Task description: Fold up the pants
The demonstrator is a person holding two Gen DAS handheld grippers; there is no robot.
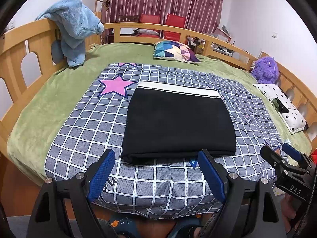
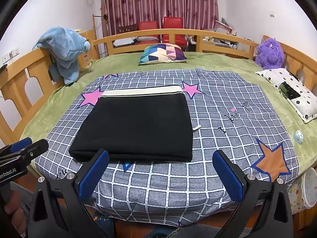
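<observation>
The black pants (image 1: pixel 178 125) lie folded into a flat rectangle on the grey checked bedspread (image 1: pixel 83 127), cream waistband (image 1: pixel 178 90) at the far edge. They also show in the right wrist view (image 2: pixel 136 125), with a white drawstring end (image 2: pixel 196 128) poking out at the right side. My left gripper (image 1: pixel 156 158) is open and empty, held just short of the pants' near edge. My right gripper (image 2: pixel 160 158) is open and empty, also just short of the near edge. The right gripper shows at the right of the left wrist view (image 1: pixel 277 154).
The bed has a wooden rail (image 1: pixel 33 45) round it and a green blanket (image 1: pixel 65 83). A blue plush towel (image 1: pixel 73 29) hangs on the left rail. A colourful pillow (image 1: pixel 175 51), a purple plush toy (image 1: pixel 265 69) and a white patterned pillow (image 1: pixel 281 107) lie at the back and right.
</observation>
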